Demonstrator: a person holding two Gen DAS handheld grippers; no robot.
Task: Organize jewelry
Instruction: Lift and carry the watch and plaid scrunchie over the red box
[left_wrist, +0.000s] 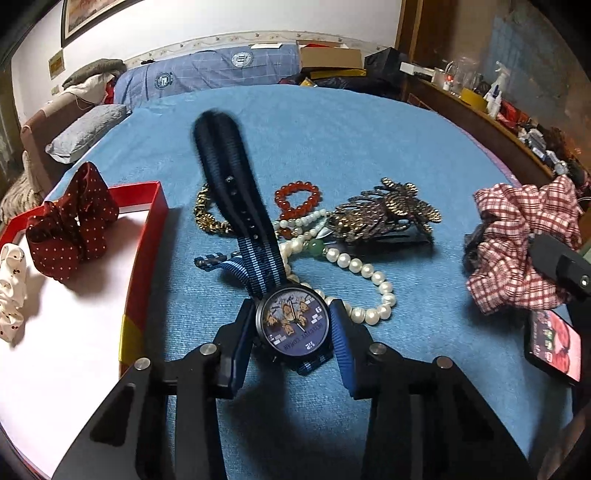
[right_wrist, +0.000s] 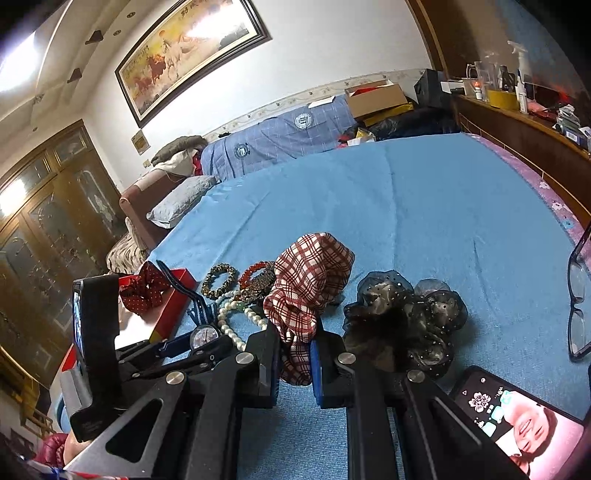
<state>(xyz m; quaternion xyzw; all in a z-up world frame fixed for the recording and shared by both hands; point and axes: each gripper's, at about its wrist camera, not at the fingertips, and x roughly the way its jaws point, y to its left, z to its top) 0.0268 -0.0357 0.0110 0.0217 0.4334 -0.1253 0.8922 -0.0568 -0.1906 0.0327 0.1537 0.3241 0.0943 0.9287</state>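
My left gripper (left_wrist: 291, 325) is shut on a blue-faced watch (left_wrist: 293, 326); its striped strap (left_wrist: 236, 184) stands up, lifted off the blue bedspread. My right gripper (right_wrist: 295, 354) is shut on a red plaid scrunchie (right_wrist: 306, 288), also seen in the left wrist view (left_wrist: 517, 243). A red box (left_wrist: 144, 236) with a white floor holds a red dotted bow (left_wrist: 70, 229) and a white scrunchie (left_wrist: 11, 288). A pearl necklace (left_wrist: 362, 273), red bead bracelet (left_wrist: 299, 199), gold chain bracelet (left_wrist: 207, 218) and bronze hair clip (left_wrist: 388, 214) lie behind the watch.
A black lace scrunchie (right_wrist: 402, 317) lies right of the plaid one. A phone (right_wrist: 517, 424) lies at the right front, glasses (right_wrist: 578, 295) at the far right. Pillows (right_wrist: 181, 199) and boxes (right_wrist: 380, 98) sit at the bed's far end; a cluttered wooden shelf (right_wrist: 517, 122) runs along the right.
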